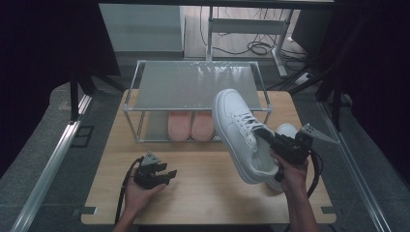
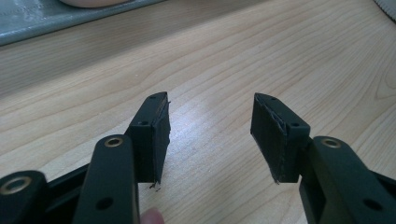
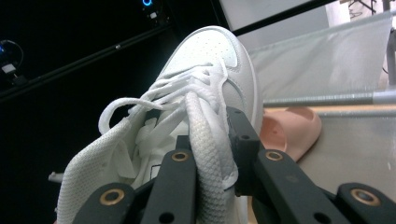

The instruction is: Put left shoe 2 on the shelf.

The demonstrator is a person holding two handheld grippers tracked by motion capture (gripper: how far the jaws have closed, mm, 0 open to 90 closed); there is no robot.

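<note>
One white sneaker [image 1: 239,133] up off the table [image 1: 203,193], tilted, toe toward the rack [image 1: 193,84], heel low by the right hand [image 1: 292,176]. Clamped by the right gripper [image 1: 270,137] at the padded collar beside the tongue, one jaw inside the opening and one outside, as seen in the right gripper view. Laces [image 3: 154,95] loose, one loop hanging off to the side. No brand mark, label or readable writing anywhere on the upper.

Second white sneaker [image 1: 286,130] flat on the wood just behind the gripper, mostly hidden, toe alone peeking out.

Two pink slippers [image 1: 191,125] side by side on the lower shelf of the rack, directly beyond the lifted toe. Upper shelf grey, framed in metal tubing.

Left gripper [image 1: 169,175] low over the near-left part of the table, well apart from the shoes, jaws spread wide with bare wood between them, grasping nothing. Left hand [image 1: 138,193] around its body, cable trailing back toward the table edge.
</note>
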